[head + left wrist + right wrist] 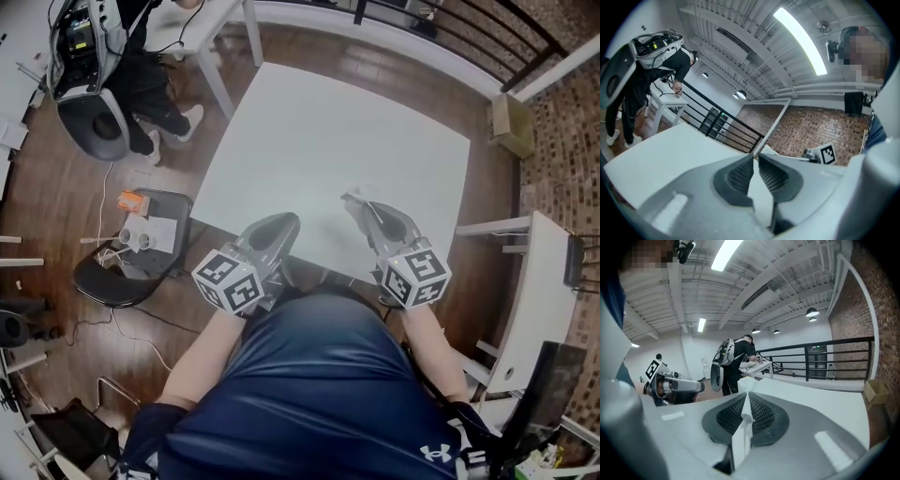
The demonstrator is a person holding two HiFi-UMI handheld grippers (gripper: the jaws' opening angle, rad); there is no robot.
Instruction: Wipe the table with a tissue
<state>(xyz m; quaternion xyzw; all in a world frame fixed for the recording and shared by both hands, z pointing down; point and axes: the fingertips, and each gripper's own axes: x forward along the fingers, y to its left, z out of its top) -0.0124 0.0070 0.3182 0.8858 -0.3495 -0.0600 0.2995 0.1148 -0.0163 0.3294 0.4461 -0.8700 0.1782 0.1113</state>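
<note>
Our right gripper (746, 398) is clenched on the tissue (740, 440) over the table's (328, 131) near edge, lower centre of the head view. Our left gripper (755, 158) is closed and empty. The thin tissue could tear or slip out if we press hard. We cannot tell whether it touches the table.

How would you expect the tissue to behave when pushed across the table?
Probably floppy: the tissue sits crumpled and thin between the shut jaws of the right gripper. Likely very light, so it may bunch or slide on the smooth table.
</note>
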